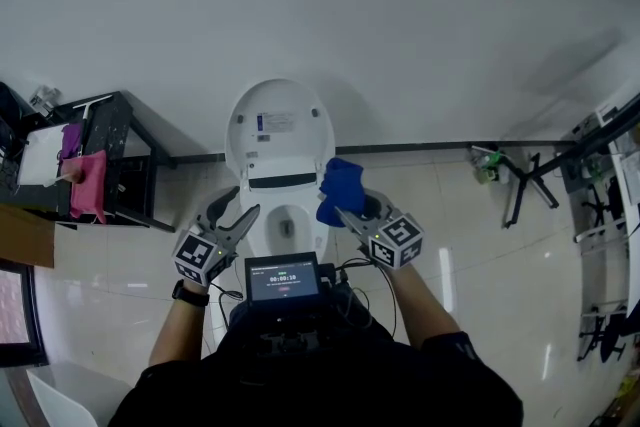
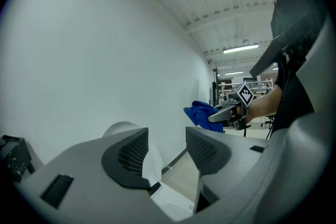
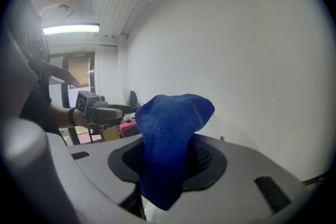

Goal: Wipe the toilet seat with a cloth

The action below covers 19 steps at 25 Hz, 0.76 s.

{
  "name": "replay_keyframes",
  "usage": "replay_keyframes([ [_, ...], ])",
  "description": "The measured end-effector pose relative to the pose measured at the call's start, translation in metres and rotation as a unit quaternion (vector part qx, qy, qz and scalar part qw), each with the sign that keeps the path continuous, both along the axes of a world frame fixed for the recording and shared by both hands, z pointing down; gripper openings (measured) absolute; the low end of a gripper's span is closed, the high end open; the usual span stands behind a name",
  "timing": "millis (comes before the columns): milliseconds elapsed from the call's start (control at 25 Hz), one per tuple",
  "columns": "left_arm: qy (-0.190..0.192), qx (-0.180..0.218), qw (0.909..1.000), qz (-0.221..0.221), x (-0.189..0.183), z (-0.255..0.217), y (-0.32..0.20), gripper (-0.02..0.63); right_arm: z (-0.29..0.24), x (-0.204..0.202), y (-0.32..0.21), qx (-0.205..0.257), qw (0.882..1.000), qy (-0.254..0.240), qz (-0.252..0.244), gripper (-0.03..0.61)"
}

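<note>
The blue cloth (image 3: 170, 139) is hanging pinched between the jaws of the right gripper (image 1: 343, 212), bunching up above them and drooping a little below, and it is being held in the air over the right side of the toilet (image 1: 287, 227), not touching the rim as far as the head view shows. The right gripper is clenching on the cloth with its jaws pressing into the fabric from both sides. The left gripper (image 2: 165, 150) is hovering just left of the bowl with its jaws standing apart and nothing between them; only the wall and a piece of white porcelain are showing through the gap. The toilet's lid (image 1: 278, 123) is standing raised against the white wall (image 1: 400, 5), leaving the bowl open below the two grippers. A small screen (image 1: 283, 277) is glowing on the rig at the person's chest, and a dark watch (image 1: 190, 294) is sitting on the left wrist. Off to the left, a black rack (image 1: 125, 165) is standing on the glossy tiled floor (image 1: 470, 245) with a pink cloth (image 1: 88, 183) and a purple cloth (image 1: 70, 140) draped on it, and a black stand (image 1: 527, 180) is resting near the wall on the right.
</note>
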<state>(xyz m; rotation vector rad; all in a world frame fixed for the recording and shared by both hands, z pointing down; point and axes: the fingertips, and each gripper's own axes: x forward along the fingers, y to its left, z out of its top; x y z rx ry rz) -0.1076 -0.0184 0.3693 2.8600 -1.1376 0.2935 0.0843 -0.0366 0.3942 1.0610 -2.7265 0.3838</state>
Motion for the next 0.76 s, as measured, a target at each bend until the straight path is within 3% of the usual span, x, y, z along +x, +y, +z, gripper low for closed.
replay_keyframes([
  [760, 0.003, -0.003, 1.0, -0.008, 0.001, -0.01, 0.001, 0.225, -0.001, -0.001, 0.002, -0.006, 1.0, 0.002, -0.011, 0.169],
])
